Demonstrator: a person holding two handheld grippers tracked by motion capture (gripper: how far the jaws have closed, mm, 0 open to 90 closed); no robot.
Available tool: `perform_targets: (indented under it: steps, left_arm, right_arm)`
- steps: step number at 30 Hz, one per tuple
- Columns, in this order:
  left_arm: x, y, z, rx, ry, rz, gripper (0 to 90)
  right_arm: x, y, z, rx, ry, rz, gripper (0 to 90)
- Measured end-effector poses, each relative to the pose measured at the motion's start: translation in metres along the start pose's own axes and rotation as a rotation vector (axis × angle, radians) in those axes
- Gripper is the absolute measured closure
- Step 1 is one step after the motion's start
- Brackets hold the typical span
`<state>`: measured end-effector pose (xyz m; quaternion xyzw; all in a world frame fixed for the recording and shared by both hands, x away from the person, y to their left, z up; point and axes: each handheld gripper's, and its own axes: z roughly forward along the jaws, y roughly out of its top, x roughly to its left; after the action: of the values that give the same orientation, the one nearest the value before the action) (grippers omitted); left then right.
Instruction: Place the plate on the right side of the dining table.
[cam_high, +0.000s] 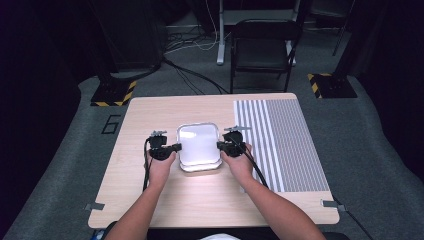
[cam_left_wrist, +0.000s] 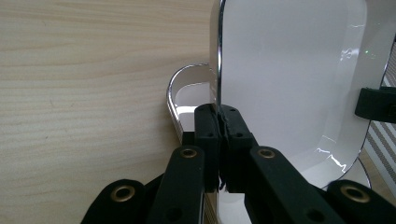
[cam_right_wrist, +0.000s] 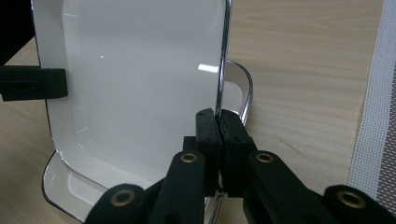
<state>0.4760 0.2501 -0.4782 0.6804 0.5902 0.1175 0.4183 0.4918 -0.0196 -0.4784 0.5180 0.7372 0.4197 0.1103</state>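
At mid-desk (cam_high: 150, 200), the upper white tray (cam_high: 199, 142) hides most of the second tray (cam_high: 200, 168) beneath it, its long axis running away from the person. The left hand-held gripper (cam_high: 176, 147) and right hand-held gripper (cam_high: 220, 145) are each clamped on an opposite rim.

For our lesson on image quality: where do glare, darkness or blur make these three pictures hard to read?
High view: the upper tray is washed out to plain white, and the room beyond the table is nearly black. Left gripper view: small glints on the tray's glossy inside; the left gripper, shut on its rim, is soft. Right gripper view: a bright reflection on the lower tray under it.
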Motion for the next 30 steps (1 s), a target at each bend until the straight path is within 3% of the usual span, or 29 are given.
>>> perform_targets:
  steps: [23, 30]
  left_arm:
    - [-0.012, 0.016, -0.011, -0.04, -0.006, 0.036, 87.7]
    - [-0.015, 0.02, -0.014, -0.05, -0.012, 0.036, 87.9]
  right_arm:
    - [0.0, 0.011, -0.018, -0.039, 0.017, 0.003, 87.7]
    - [0.003, 0.016, -0.026, -0.057, 0.015, -0.022, 87.4]
